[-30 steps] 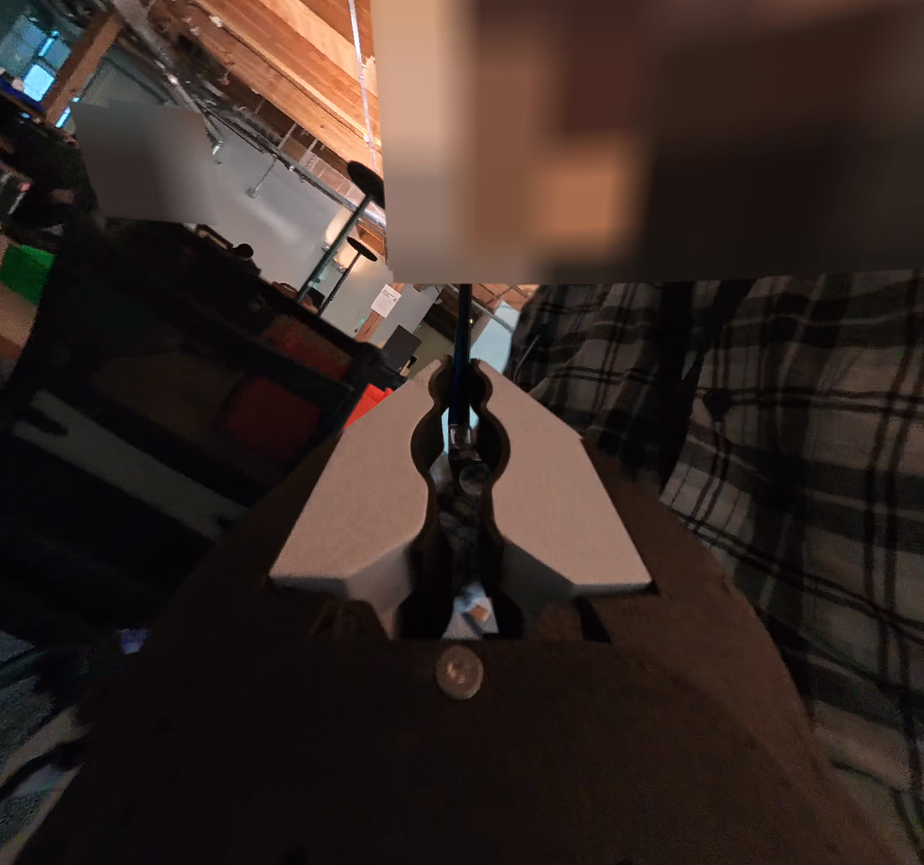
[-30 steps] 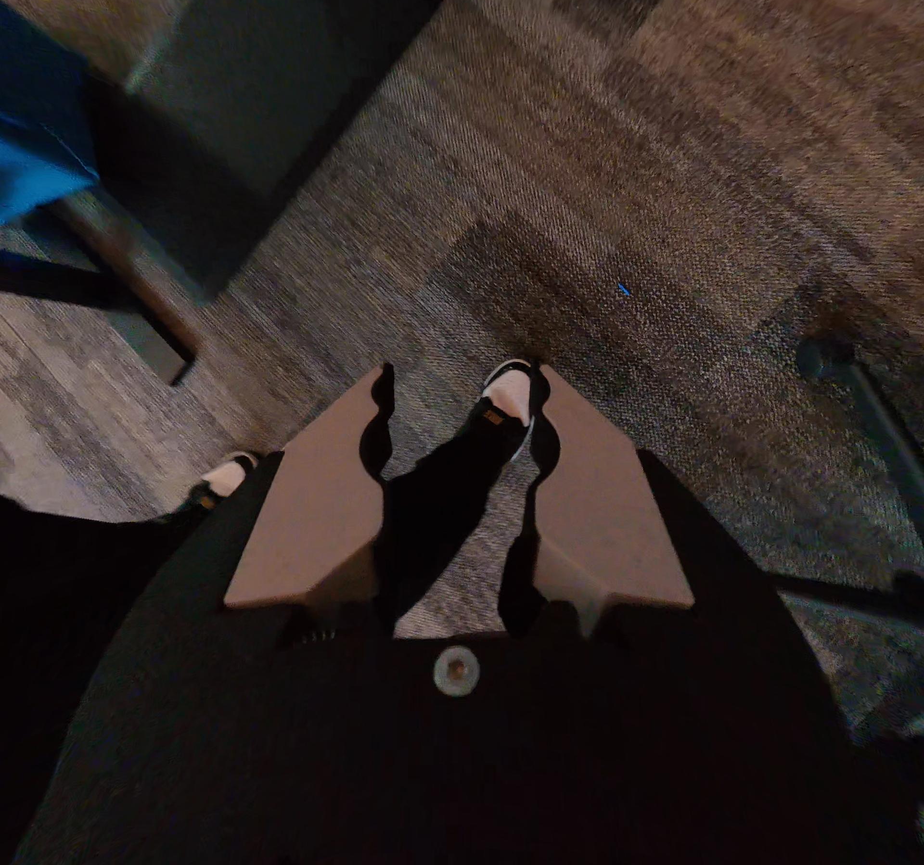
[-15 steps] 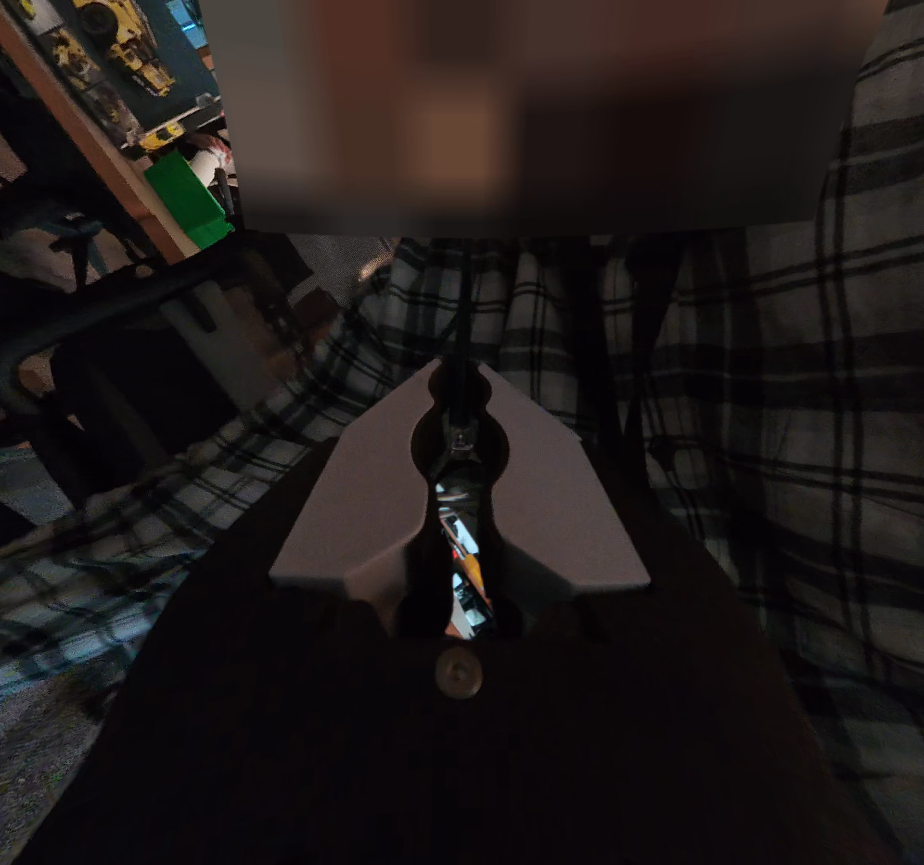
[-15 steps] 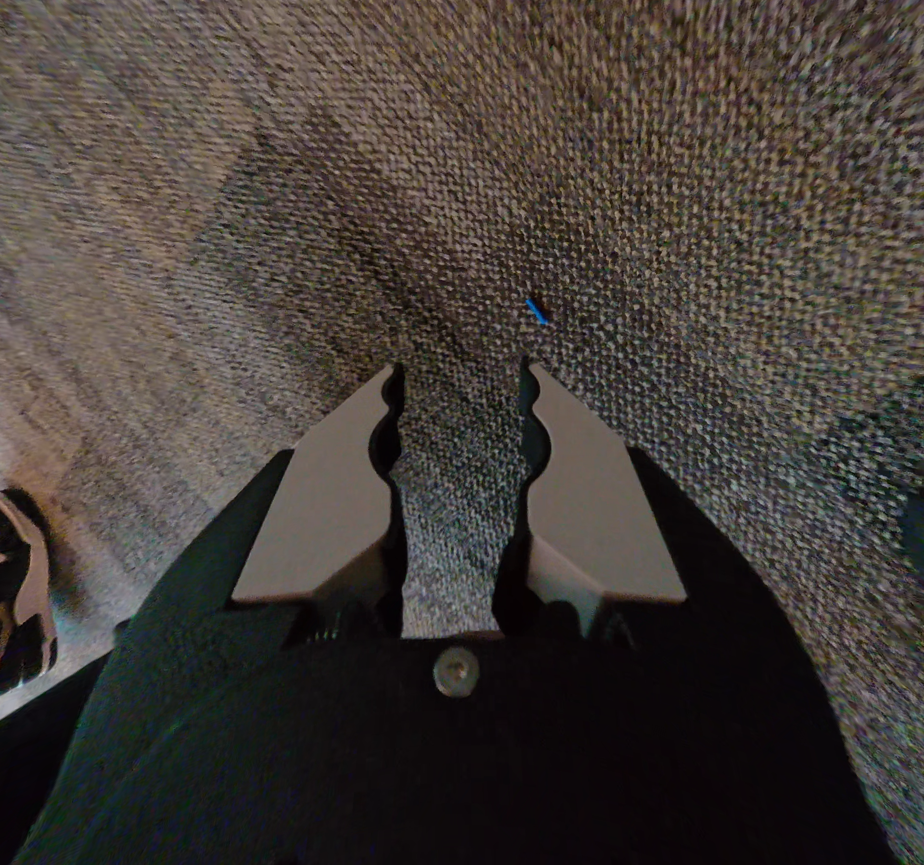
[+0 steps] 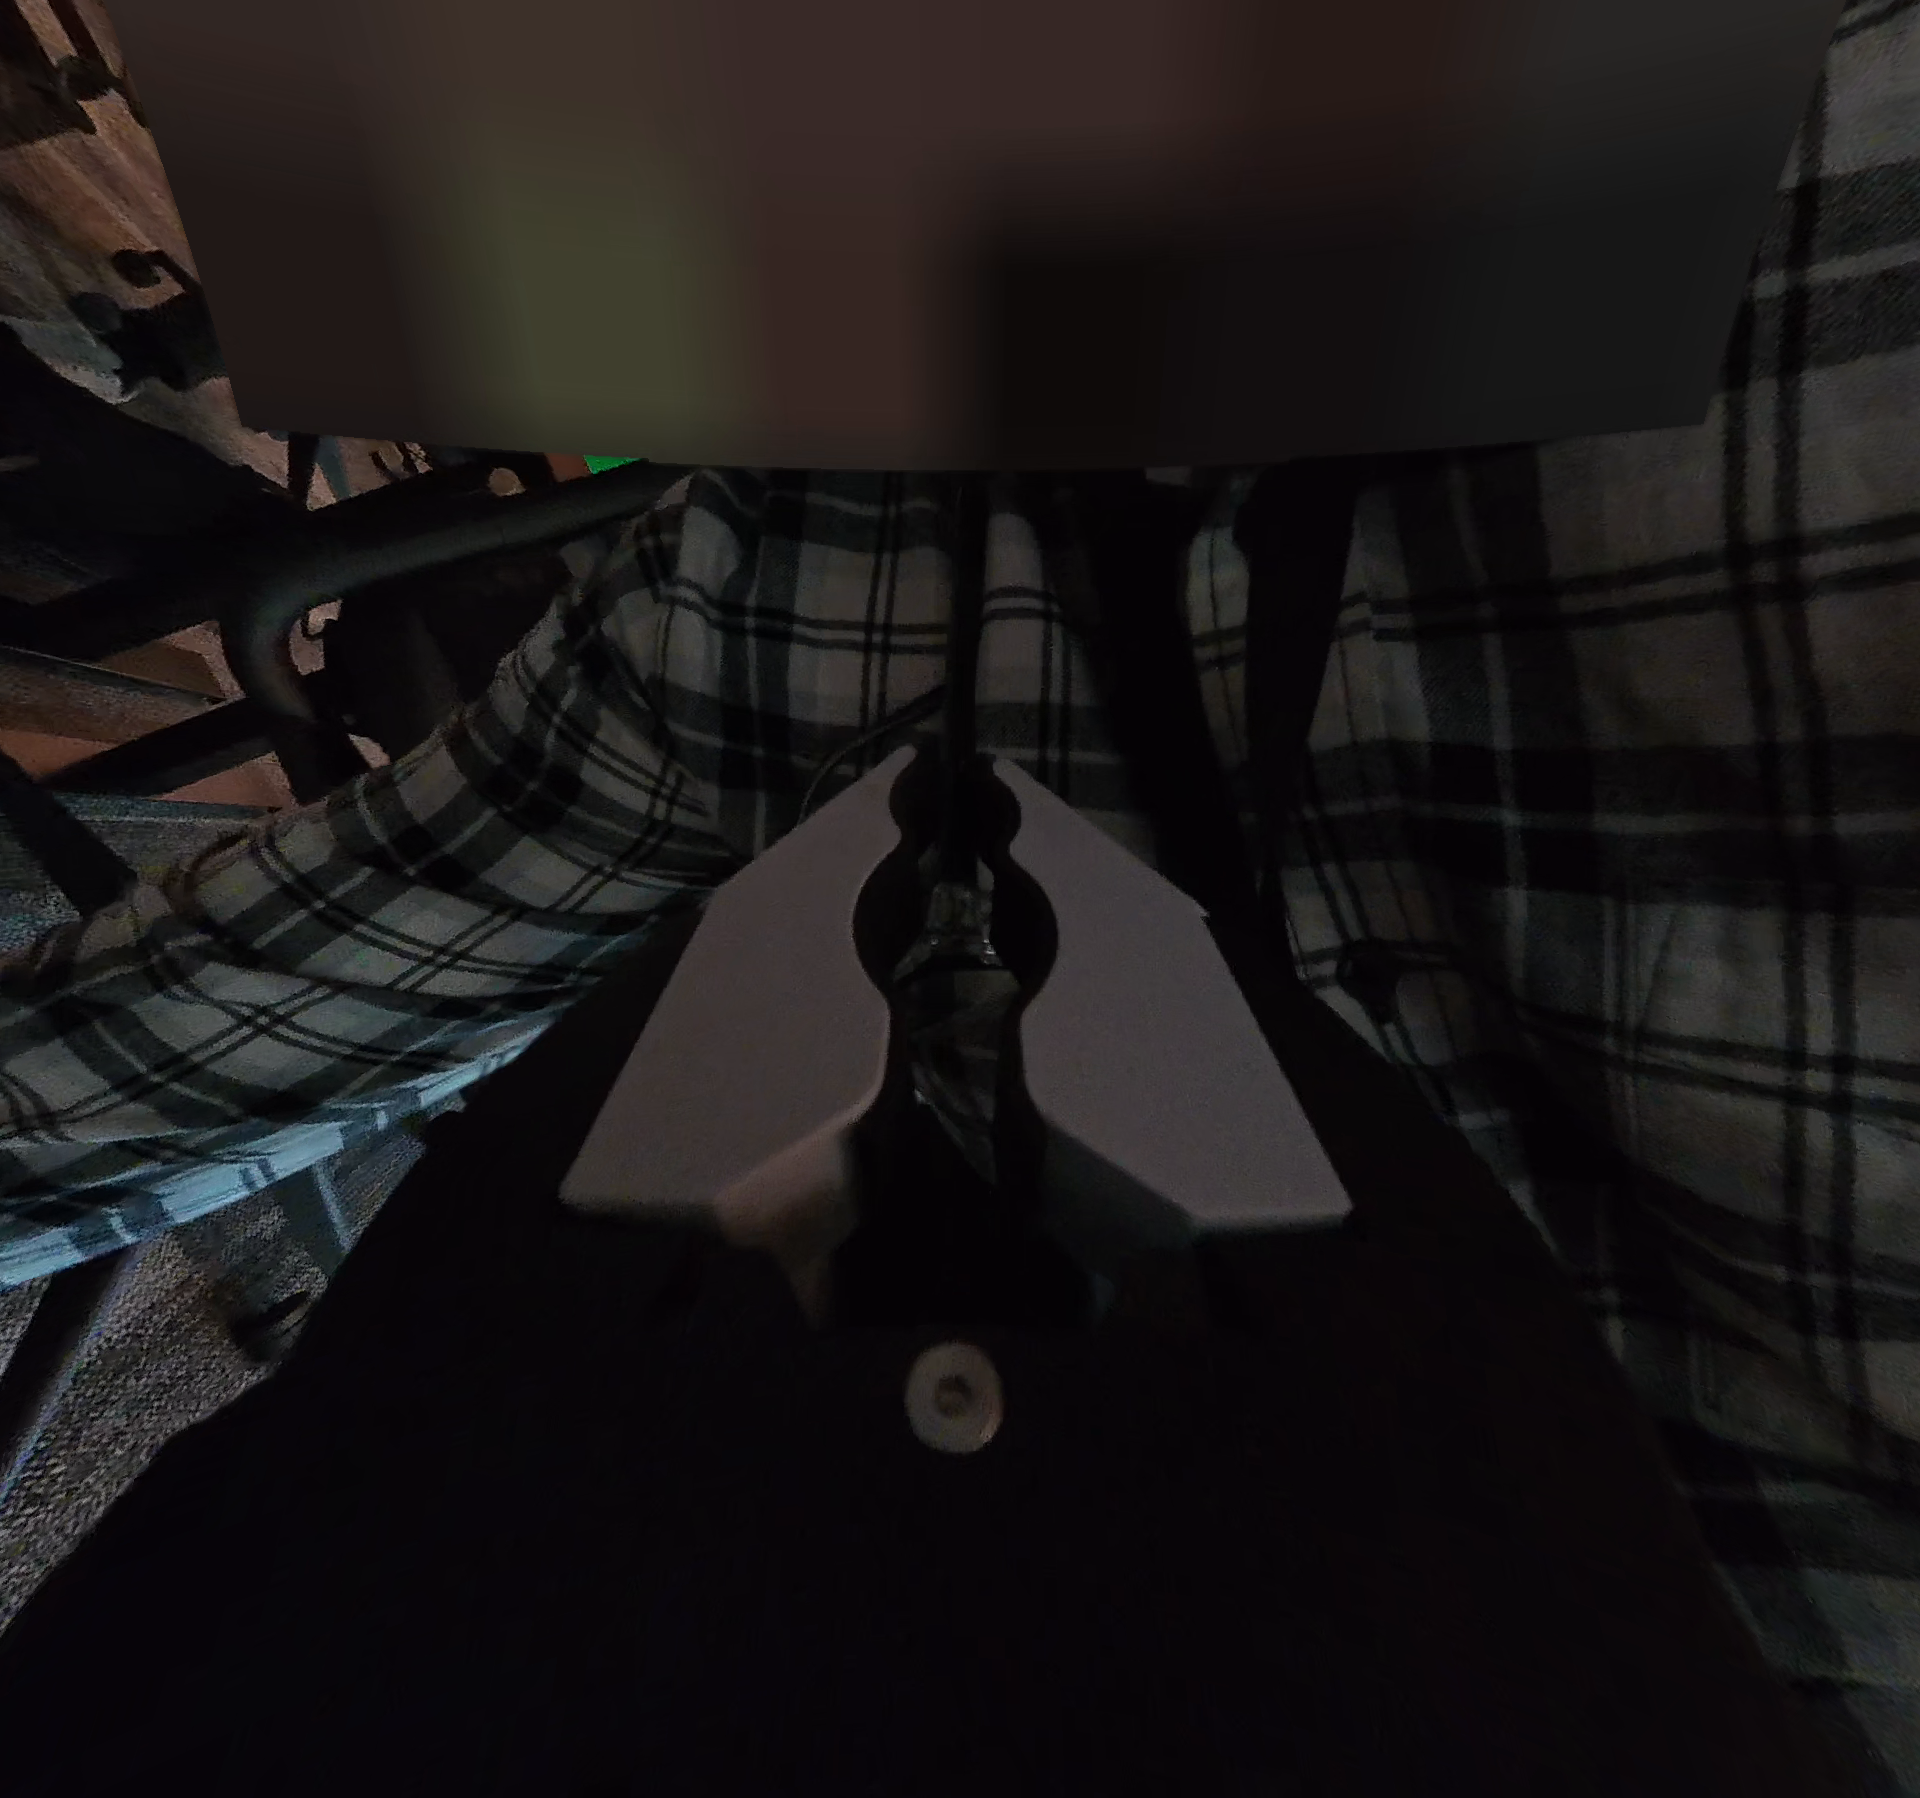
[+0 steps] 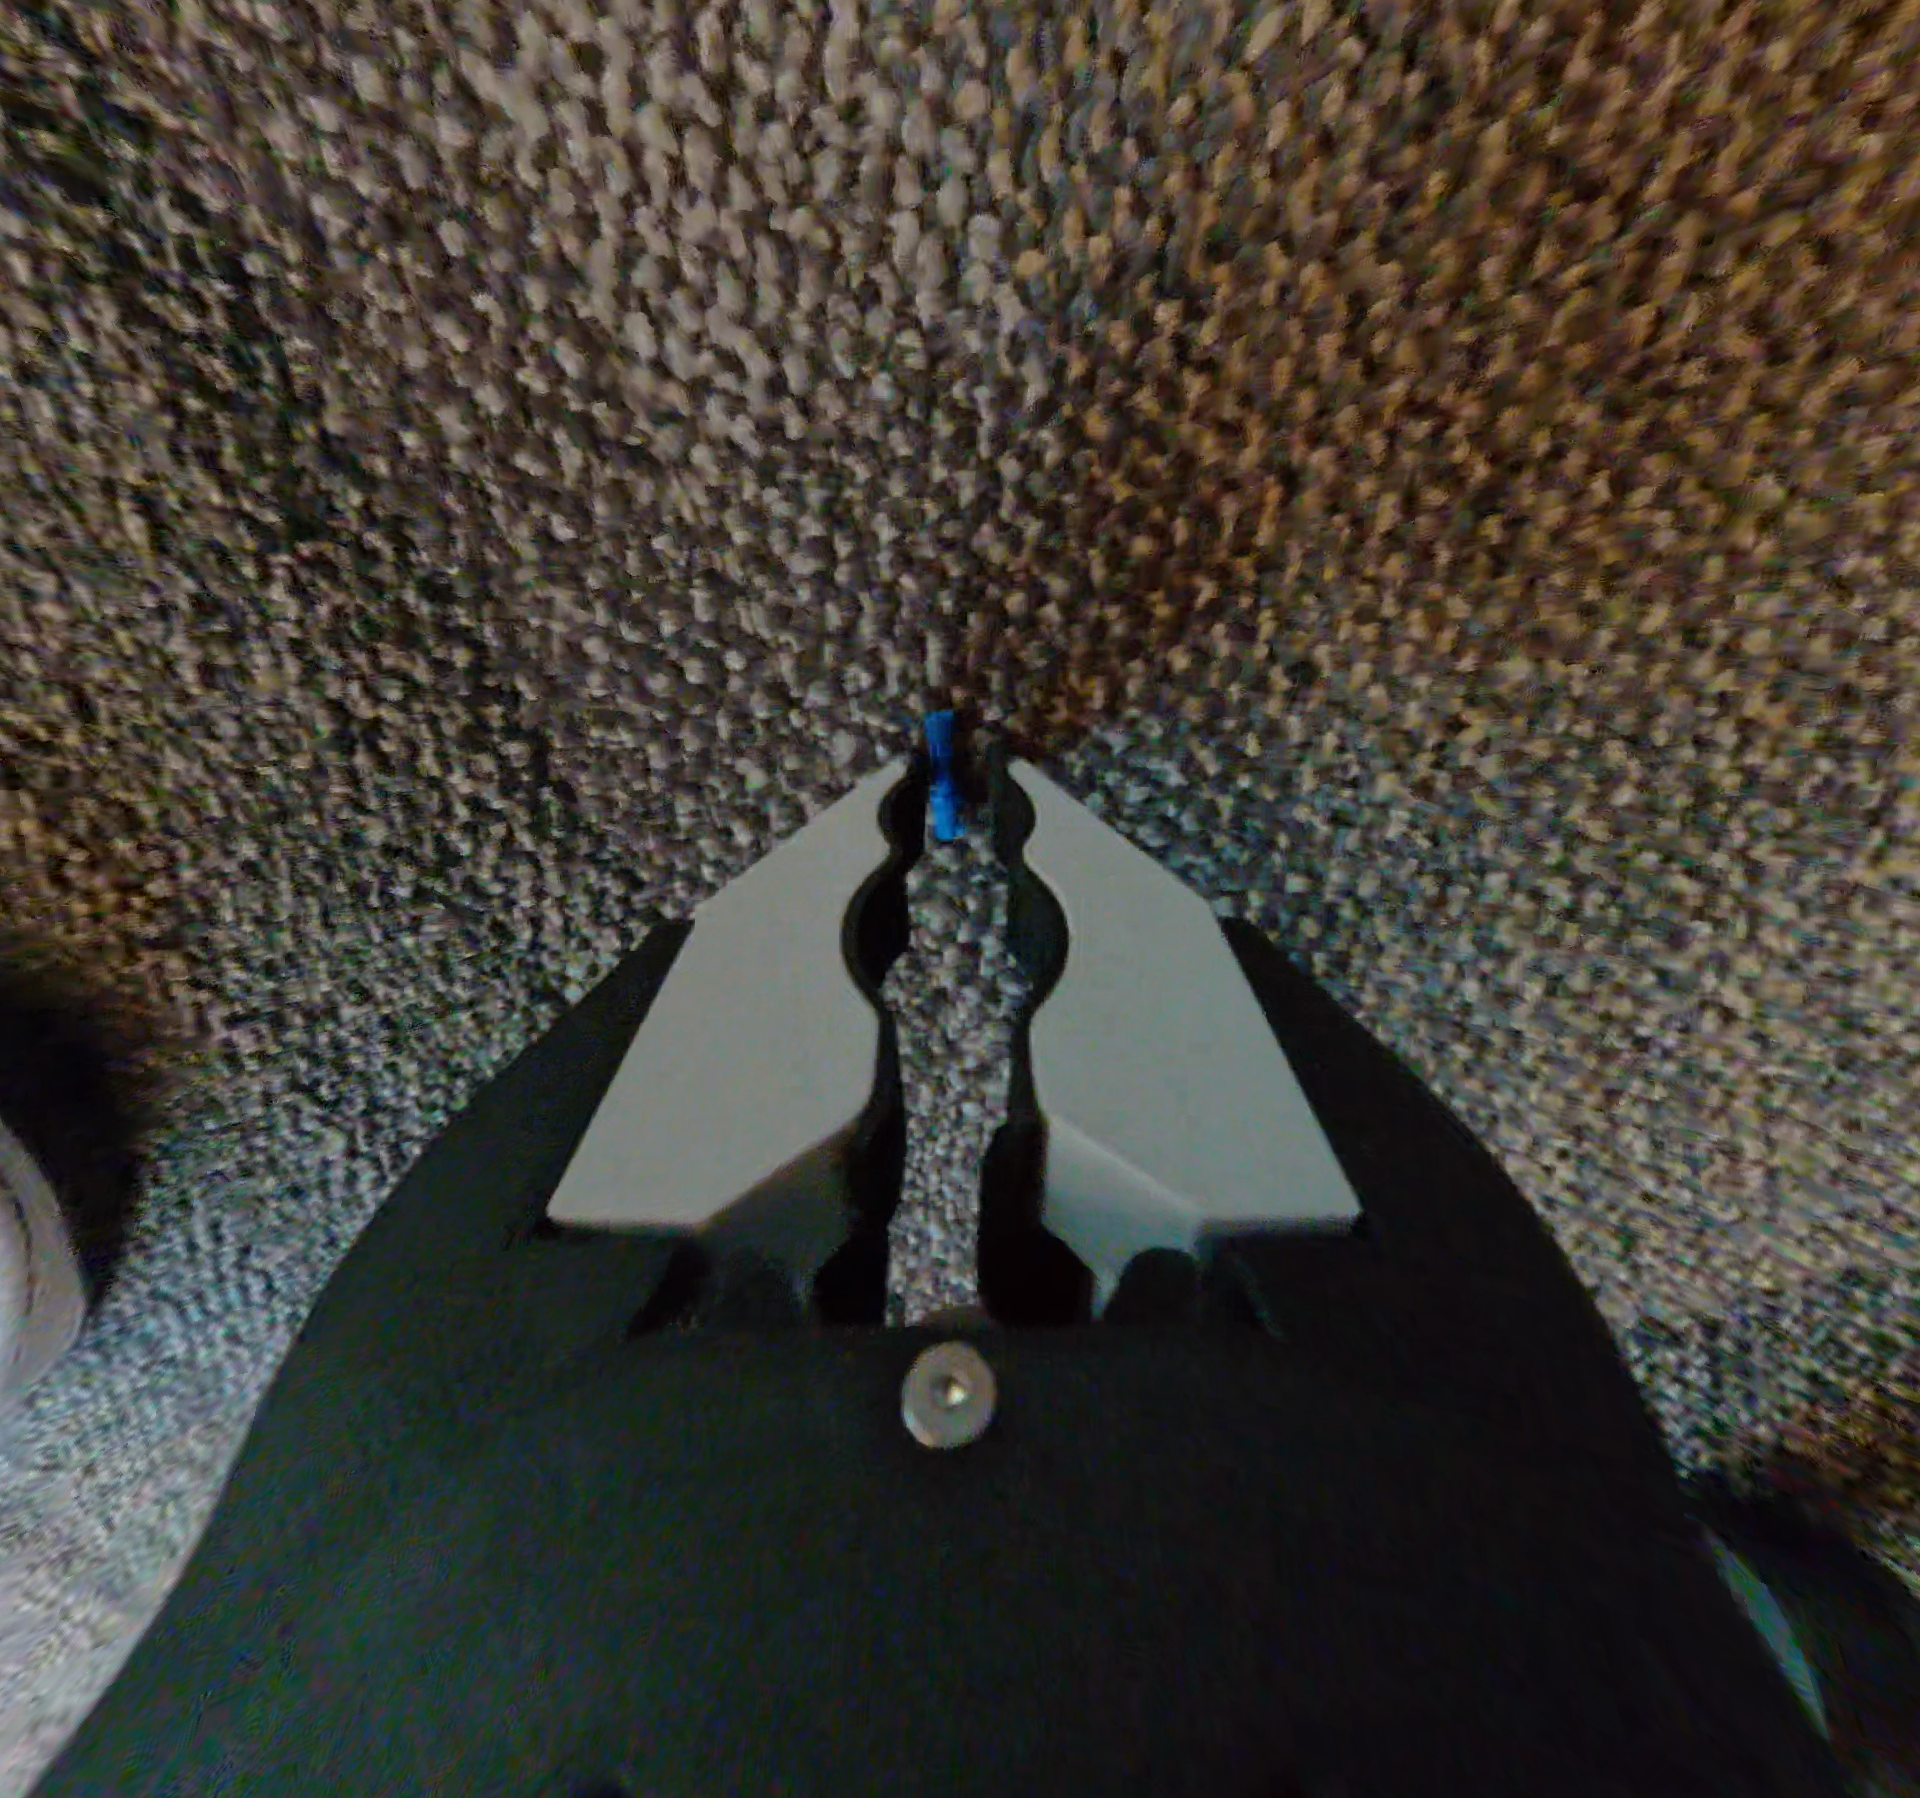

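1. Carpet point(image 6: 935, 294) fills the right wrist view much closer than half a second ago. The right gripper point(image 6: 951, 766) has dropped almost onto it, and its tongs have narrowed to a slim gap.
2. Blue scrap point(image 6: 943, 792) used to lie just beyond the right-hand tip. Now it sits between the two tips, nearer the left one, and the gap looks wider than the scrap, so it's bracketed rather than pinched.
3. Left gripper point(image 5: 956, 772) hasn't changed its hold. Its tongs are pressed together on a thin dark rod point(image 5: 961, 668) that sticks out past the tips.
4. Only the left wrist view shows the person's plaid shirt point(image 5: 1558, 813) close behind the rod — it now fills most of that view. Only the right view shows the scrap.
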Action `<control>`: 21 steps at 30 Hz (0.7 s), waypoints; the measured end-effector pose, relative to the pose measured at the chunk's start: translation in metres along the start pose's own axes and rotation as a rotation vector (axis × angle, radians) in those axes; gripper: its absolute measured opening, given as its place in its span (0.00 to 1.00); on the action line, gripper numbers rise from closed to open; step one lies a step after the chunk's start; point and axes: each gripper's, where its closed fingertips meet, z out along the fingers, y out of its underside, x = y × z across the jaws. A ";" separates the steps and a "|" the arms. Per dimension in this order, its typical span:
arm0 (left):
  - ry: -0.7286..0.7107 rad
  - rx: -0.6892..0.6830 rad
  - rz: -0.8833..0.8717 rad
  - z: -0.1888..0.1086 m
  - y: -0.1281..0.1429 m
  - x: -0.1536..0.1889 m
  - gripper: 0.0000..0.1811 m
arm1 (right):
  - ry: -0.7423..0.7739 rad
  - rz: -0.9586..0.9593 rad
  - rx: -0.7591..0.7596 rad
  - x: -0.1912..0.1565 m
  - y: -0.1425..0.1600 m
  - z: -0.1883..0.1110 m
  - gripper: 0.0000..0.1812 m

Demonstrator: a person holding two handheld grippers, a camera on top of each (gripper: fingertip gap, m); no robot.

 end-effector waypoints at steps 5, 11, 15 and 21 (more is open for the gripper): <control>0.012 0.007 0.002 0.009 -0.006 -0.001 0.02 | -0.100 0.169 0.033 0.003 0.004 -0.004 0.01; 0.059 0.001 0.019 0.039 -0.014 0.019 0.02 | -0.396 0.662 0.397 0.011 -0.038 -0.097 0.01; 0.133 -0.015 0.041 0.074 -0.024 0.052 0.02 | -0.454 0.702 0.639 0.022 -0.078 -0.216 0.01; 0.231 -0.059 0.112 0.130 -0.043 0.119 0.02 | -0.487 0.552 0.775 0.003 -0.130 -0.389 0.01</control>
